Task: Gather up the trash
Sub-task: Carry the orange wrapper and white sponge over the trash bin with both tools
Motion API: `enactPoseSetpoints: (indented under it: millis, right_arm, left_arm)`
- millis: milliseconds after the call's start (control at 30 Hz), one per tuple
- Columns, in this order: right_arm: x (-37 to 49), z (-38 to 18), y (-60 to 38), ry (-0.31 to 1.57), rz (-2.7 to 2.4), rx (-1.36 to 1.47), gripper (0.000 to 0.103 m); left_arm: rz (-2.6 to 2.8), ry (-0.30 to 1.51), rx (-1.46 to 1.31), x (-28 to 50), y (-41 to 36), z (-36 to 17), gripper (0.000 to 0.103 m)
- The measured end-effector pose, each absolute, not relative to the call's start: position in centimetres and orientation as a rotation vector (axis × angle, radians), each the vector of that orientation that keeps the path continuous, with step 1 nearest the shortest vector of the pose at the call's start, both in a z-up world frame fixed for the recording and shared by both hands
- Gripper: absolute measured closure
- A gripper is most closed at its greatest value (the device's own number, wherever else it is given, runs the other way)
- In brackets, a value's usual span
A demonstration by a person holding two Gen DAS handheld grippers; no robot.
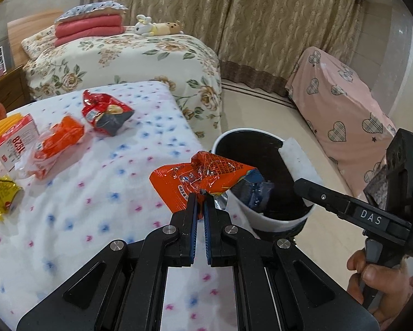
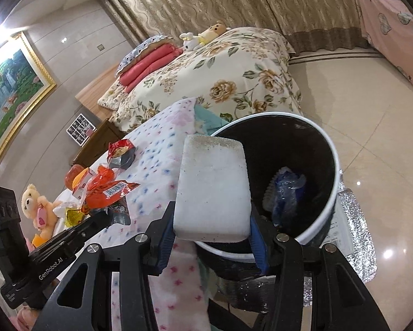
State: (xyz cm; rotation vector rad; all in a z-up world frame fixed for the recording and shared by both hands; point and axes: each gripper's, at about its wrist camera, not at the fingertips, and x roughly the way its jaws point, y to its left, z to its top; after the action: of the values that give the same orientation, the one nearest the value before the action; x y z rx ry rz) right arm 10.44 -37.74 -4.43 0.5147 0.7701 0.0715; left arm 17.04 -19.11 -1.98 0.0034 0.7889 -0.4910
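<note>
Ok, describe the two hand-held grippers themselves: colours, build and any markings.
Both are matte black with slotted linkage arms and silver pivot bolts. The left hand-held gripper and right hand-held gripper have ribbed blue finger pads. Seen from the side, one reads "DAS", the other "GenRobot.AI". A green light glows on the right one's camera block.

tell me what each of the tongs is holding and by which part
Left tongs: orange snack wrapper, pinched at its lower edge. Right tongs: white foam block, clamped across its near end.

L gripper [image 1: 201,197] fingers pinched tight; R gripper [image 2: 210,231] fingers clamped apart.
</note>
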Motion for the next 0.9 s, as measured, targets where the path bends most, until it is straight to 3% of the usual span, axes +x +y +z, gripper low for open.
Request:
enactPoseSetpoints:
  millis: [900]
  right_arm:
    - [11.4,-5.0,-41.4,0.788,0.024,0.516,0.054]
  left_arm:
    - [-0.551,0.797,0.063,18.4,-24.6,-1.6,0.099]
